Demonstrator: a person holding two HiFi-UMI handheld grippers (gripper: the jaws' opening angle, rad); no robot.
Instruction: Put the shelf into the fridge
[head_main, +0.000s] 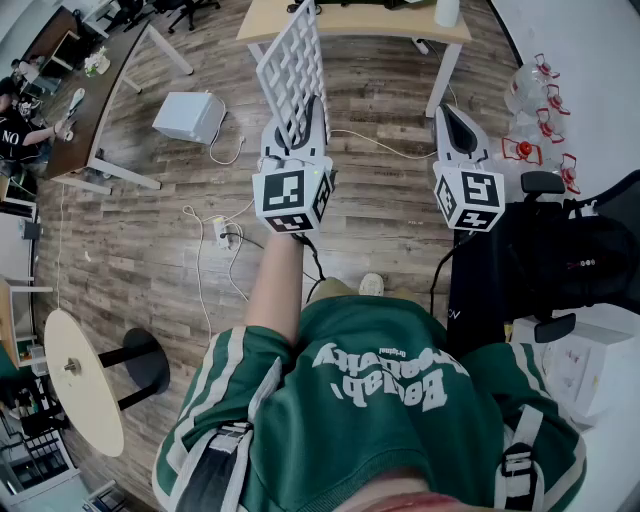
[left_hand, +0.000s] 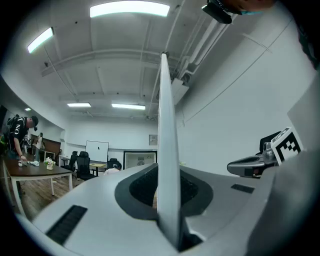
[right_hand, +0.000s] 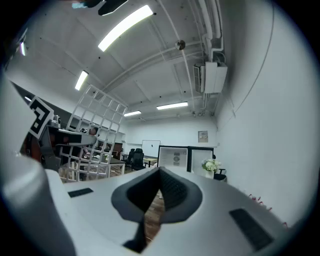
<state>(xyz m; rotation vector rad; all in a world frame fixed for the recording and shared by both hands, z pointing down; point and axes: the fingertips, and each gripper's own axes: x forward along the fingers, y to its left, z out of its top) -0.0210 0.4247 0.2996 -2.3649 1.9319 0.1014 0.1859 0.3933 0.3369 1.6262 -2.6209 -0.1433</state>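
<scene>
The shelf (head_main: 292, 58) is a white wire grid, held upright and edge-up over the wood floor. My left gripper (head_main: 308, 112) is shut on its lower edge. In the left gripper view the shelf (left_hand: 167, 140) shows edge-on as a thin white blade pinched between the jaws of the left gripper (left_hand: 168, 186). My right gripper (head_main: 447, 112) hangs to the right of it, apart from the shelf, jaws shut on nothing. In the right gripper view the right gripper (right_hand: 159, 176) is shut and the shelf (right_hand: 95, 134) stands at the left. I cannot tell the fridge for sure in any view.
A light wooden desk (head_main: 352, 22) stands ahead, a white box (head_main: 190, 116) and cables with a power strip (head_main: 226, 236) lie on the floor at the left. A round table (head_main: 82, 392) is near left. A black chair (head_main: 570, 262) and water bottles (head_main: 526, 92) stand at the right.
</scene>
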